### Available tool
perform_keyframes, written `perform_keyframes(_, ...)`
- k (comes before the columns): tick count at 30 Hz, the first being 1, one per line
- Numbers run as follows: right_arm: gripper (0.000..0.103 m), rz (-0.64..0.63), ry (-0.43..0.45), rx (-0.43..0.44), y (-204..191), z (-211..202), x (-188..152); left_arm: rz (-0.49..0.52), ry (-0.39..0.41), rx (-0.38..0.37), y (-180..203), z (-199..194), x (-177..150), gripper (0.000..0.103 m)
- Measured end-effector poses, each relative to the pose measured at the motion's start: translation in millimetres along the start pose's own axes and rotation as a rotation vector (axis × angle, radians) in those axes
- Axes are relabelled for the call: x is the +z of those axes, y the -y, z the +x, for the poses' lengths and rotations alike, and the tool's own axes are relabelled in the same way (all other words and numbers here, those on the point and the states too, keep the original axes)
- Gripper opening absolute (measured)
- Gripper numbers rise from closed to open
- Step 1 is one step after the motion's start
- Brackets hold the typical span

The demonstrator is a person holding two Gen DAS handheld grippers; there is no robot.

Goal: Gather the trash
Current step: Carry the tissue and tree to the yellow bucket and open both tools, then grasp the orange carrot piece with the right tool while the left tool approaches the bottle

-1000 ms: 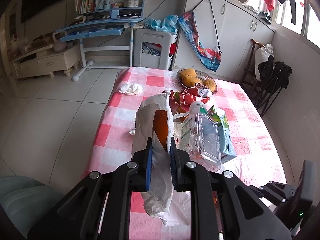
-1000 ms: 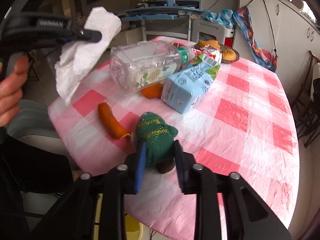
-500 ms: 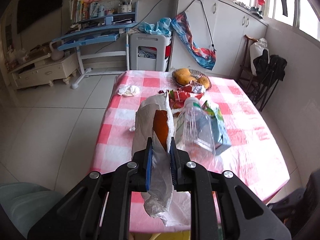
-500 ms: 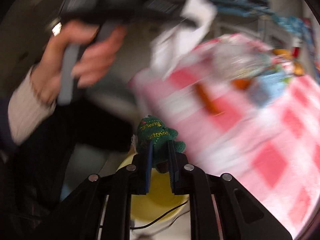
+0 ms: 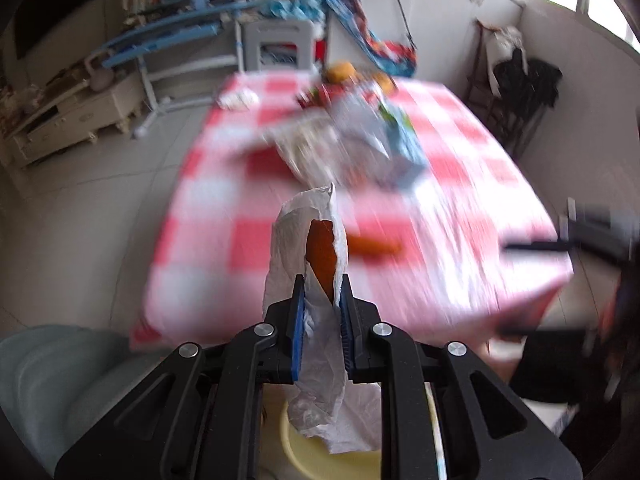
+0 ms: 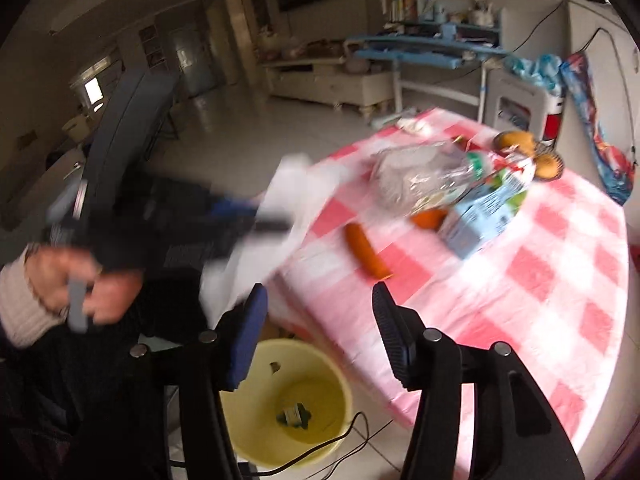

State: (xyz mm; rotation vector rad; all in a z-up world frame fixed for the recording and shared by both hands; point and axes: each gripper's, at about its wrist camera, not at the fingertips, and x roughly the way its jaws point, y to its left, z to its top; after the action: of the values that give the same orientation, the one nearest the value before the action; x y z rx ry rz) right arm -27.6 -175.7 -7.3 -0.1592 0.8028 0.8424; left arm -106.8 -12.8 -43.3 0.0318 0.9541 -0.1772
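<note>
Trash going into the round yellow plastic bin [image 6: 320,372]

The left gripper [image 5: 322,332] pinches a crumpled white tissue [image 5: 304,236] wrapping orange peel above the bin; the right gripper [image 6: 318,316], jaws opening and empty, hangs over a small green item [image 6: 294,416] lying inside it.

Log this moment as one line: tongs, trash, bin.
left tongs: shut on white tissue | right tongs: opening, nothing between | green item: in yellow bin | orange peel: on table
</note>
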Motion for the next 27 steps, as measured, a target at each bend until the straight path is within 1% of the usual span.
perform_keyframes(2, 0.060, -0.002, 0.017, -0.024, -1.2, -3.1, 2.2, 0.031, -0.043, 0.001, 11.0, 1.8, -20.4, 0.015)
perform_keyframes(3, 0.062, -0.003, 0.020, -0.035, 3.1, -8.4, 1.2, 0.051, -0.079, -0.003, 17.8, 3.0, -34.8, 0.015)
perform_keyframes(6, 0.064, -0.009, 0.015, -0.066, 4.2, -7.6, 0.1, 0.096, -0.160, -0.029, 31.6, 6.4, -64.5, 0.015)
perform_keyframes(7, 0.064, -0.012, 0.011, -0.077, 4.7, -7.6, 0.2, 0.114, -0.177, -0.026, 35.2, 6.2, -72.1, 0.019)
perform_keyframes(8, 0.065, -0.015, 0.007, -0.086, 5.2, -7.8, -1.7, 0.128, -0.187, -0.019, 38.1, 5.2, -77.6, 0.029)
perform_keyframes(9, 0.065, -0.020, 0.002, -0.096, 4.4, -8.1, -2.5, 0.135, -0.189, -0.011, 38.9, 3.6, -80.1, 0.036)
perform_keyframes(10, 0.065, -0.021, -0.001, -0.102, 3.1, -10.3, -4.0, 0.136, -0.183, -0.002, 38.8, 1.2, -81.8, 0.049)
perform_keyframes(11, 0.065, -0.025, -0.005, -0.113, 3.4, -10.0, -4.7, 0.130, -0.166, 0.011, 37.5, -3.4, -81.2, 0.057)
perform_keyframes(12, 0.065, -0.027, -0.007, -0.122, 3.8, -11.1, -5.4, 0.119, -0.152, 0.015, 35.8, -7.6, -79.6, 0.059)
perform_keyframes(14, 0.065, -0.030, -0.010, -0.132, 4.9, -11.7, -6.4, 0.092, -0.121, 0.026, 30.0, -15.9, -71.9, 0.060)
perform_keyframes(16, 0.066, -0.029, -0.009, -0.134, 5.0, -12.3, -7.2, 0.061, -0.076, 0.056, 22.1, -22.7, -58.3, 0.062)
perform_keyframes(19, 0.067, -0.026, -0.009, -0.136, 5.4, -9.5, -7.3, -0.021, 0.018, 0.119, 4.5, -33.6, -34.0, 0.068)
perform_keyframes(22, 0.067, -0.024, -0.006, -0.131, 3.7, -4.1, -6.5, -0.102, 0.088, 0.146, -15.1, -37.6, -5.9, 0.071)
perform_keyframes(25, 0.067, -0.031, -0.003, -0.130, 0.1, 3.2, -5.2, -0.164, 0.139, 0.152, -31.2, -35.3, 26.9, 0.071)
perform_keyframes(27, 0.067, -0.038, 0.002, -0.136, -3.3, 7.4, -4.1, -0.176, 0.164, 0.149, -34.1, -30.7, 50.1, 0.072)
